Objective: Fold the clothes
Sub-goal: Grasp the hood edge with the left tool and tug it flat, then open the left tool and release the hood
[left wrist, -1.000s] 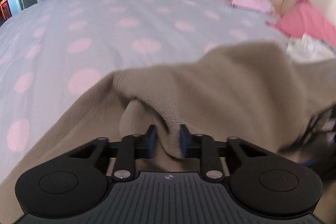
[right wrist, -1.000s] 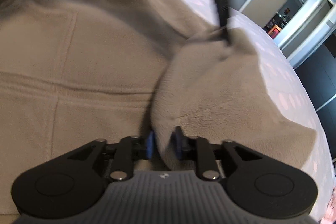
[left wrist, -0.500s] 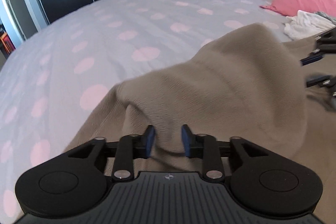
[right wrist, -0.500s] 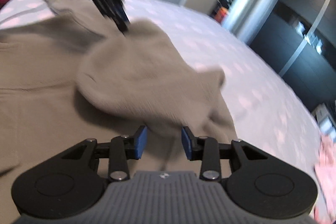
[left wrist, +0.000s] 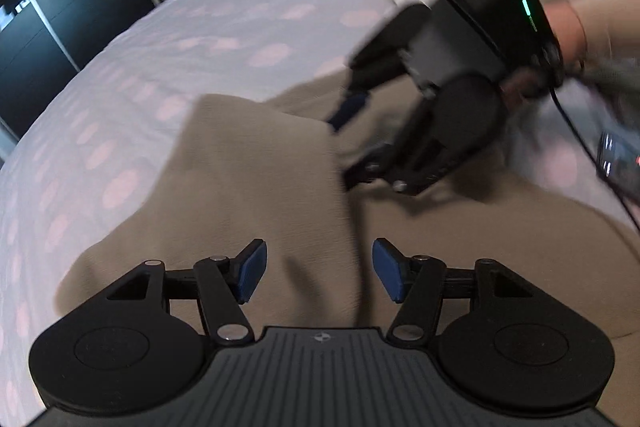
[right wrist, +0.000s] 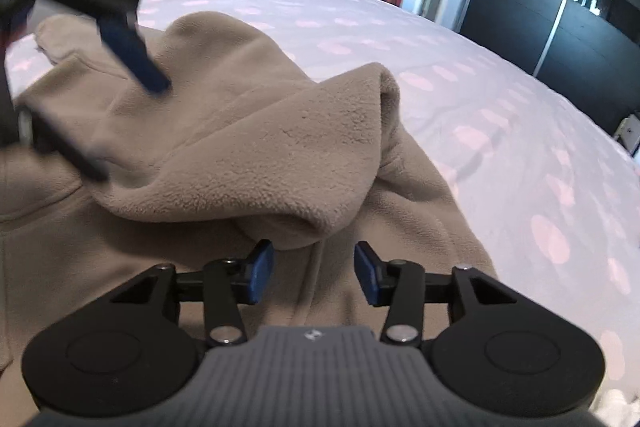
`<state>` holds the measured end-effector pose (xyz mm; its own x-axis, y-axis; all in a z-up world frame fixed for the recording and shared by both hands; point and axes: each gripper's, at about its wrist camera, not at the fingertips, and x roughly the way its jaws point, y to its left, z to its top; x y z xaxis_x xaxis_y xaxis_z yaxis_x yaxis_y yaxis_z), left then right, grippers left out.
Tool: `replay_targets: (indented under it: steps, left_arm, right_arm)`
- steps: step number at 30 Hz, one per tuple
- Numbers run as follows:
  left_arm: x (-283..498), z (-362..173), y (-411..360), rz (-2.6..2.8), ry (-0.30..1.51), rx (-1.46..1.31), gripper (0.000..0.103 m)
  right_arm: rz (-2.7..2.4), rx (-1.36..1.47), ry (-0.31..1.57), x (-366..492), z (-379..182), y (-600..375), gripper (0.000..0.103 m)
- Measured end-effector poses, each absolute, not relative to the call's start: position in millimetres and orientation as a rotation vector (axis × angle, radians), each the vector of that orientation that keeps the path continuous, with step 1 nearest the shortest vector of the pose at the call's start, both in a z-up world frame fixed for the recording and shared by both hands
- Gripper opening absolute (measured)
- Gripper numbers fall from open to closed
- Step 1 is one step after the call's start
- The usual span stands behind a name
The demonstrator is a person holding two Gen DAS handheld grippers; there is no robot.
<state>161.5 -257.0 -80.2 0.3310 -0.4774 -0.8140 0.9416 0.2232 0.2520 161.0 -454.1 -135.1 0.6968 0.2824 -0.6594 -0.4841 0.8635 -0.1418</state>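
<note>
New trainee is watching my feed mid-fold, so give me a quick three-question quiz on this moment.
1. True or false: the left gripper is clamped on the fleece.
2. What is the fleece lying on: A) wooden floor, B) dotted bedspread, C) chair?
3. Fill in: the right gripper is ____, with nothing between its fingers.

Key: 1. false; 2. B; 3. open
</note>
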Motion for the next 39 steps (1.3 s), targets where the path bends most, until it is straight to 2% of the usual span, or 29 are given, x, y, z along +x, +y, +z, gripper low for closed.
replay_targets:
  steps: [2,4,6,8,9,10,13,15,16,18,23,30,33,37,39]
  left_arm:
    - [153,-94,-270,-1.054,0.651,0.933,0.057]
    - [147,-107,-281,-0.998,0.625,1.016,0.055]
    - [150,-115,-287,-0.944,0.637,1.058,0.046]
    - [158,-117,-287,-0.951,0.697,1.035,0.024]
    - [162,-117,-287,-0.954,0.727,1.023,0.018]
    - [165,-115,-285,-0.954,0.737,1.009,0.009]
    - [171,-108,-277,-0.957,0.760,0.970,0.005]
    - [170,-102,-272,-0.969,0.758,0.964,0.005]
    - [169,-99,-270,-0.974,0.756,0.963,0.005]
    - [167,-94,-265,-0.985,0.754,0.944,0.005]
    - [166,-99,-269,-1.042,0.779,0.926,0.005]
    - [157,-131,-277,-1.100,0.838,0.903,0.007]
    - [154,-132,-272,-1.123,0.823,0.894,0.016]
    - [155,-120,-257,-1.159,0.821,0.883,0.045]
    - [157,-107,-245,-1.162,0.795,0.870,0.045]
  right_arm:
    - [0.459,-0.296,0.669,165,-137,-456,0.061]
    - [0.459,-0.277,0.671,172,-142,-458,0.061]
    - [0.470,-0.260,0.681,182,-147,-457,0.061]
    - [0.495,-0.264,0.685,190,-152,-454,0.061]
    - [0.510,-0.270,0.687,194,-154,-452,0.061]
    - [0.518,-0.276,0.686,198,-158,-450,0.061]
    - [0.516,-0.289,0.672,206,-166,-446,0.061]
    - [0.492,-0.276,0.650,214,-167,-447,0.055]
    - [0.470,-0.276,0.641,217,-167,-448,0.031]
    - [0.408,-0.277,0.622,226,-163,-451,0.026]
    - [0.350,-0.288,0.578,246,-154,-460,0.025]
    - [0.321,-0.344,0.672,247,-179,-462,0.024]
    - [0.252,-0.323,0.695,242,-176,-479,0.027]
    - [0.211,-0.150,0.697,234,-158,-503,0.027]
    - [0.212,-0.077,0.691,229,-149,-508,0.027]
